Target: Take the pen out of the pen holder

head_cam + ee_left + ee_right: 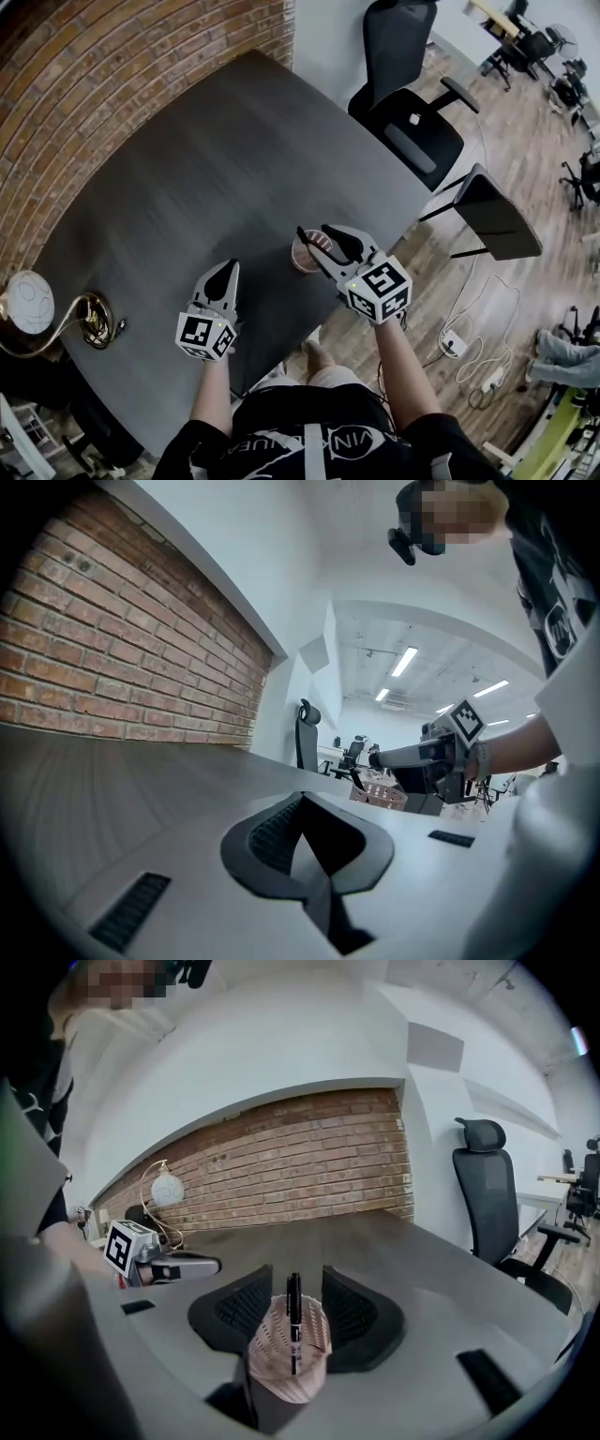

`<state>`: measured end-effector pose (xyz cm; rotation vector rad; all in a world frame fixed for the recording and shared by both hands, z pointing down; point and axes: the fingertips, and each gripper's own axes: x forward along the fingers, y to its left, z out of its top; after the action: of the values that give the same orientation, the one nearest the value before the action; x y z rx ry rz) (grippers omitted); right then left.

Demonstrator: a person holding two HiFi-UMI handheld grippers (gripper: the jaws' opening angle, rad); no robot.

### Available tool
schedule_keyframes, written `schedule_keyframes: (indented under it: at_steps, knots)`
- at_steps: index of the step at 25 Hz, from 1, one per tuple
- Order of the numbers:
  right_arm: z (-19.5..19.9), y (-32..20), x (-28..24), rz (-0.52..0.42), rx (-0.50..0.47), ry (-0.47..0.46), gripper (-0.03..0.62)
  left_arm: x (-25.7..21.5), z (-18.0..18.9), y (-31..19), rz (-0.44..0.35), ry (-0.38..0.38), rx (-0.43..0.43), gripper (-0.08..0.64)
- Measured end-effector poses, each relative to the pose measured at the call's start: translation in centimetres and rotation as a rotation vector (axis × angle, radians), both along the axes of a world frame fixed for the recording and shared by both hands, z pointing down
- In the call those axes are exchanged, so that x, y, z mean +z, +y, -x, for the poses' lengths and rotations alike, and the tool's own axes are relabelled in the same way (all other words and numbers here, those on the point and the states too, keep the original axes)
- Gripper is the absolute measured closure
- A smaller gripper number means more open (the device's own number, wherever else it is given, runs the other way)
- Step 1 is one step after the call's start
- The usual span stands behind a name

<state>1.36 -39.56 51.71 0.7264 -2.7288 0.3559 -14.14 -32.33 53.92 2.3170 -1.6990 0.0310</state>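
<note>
A pinkish mesh pen holder (306,255) stands near the front edge of the dark table (216,169). In the right gripper view a black pen (294,1316) stands upright in the holder (281,1372). My right gripper (315,232) (296,1274) is open, one jaw on each side of the holder and pen, and I see no grip on either. My left gripper (229,269) (300,803) rests low over the table to the left, its jaws closed to a point with nothing between them. It also shows in the right gripper view as the left gripper (183,1267).
A brass lamp with a white globe (33,302) sits at the table's left end by the brick wall (84,66). Beyond the table's far right edge stands a black office chair (412,103), with a second seat (497,220) and floor cables (459,342).
</note>
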Motion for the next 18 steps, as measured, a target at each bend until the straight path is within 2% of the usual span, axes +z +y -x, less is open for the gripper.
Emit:
schedule_keyframes:
  at_steps: [7, 12, 18]
  knots:
    - [2.2, -0.9, 1.2, 0.076, -0.070, 0.143, 0.419, 0.2, 0.3, -0.4, 0.002, 0.006, -0.019, 0.548]
    - [3.3, -1.0, 2.0, 0.138, -0.097, 0.190, 0.431, 0.4, 0.6, -0.5, -0.001, 0.007, -0.026, 0.548]
    - [4.0, -1.2, 3.0, 0.150, -0.109, 0.278, 0.453, 0.6, 1.4, -0.4, 0.003, 0.011, -0.046, 0.548]
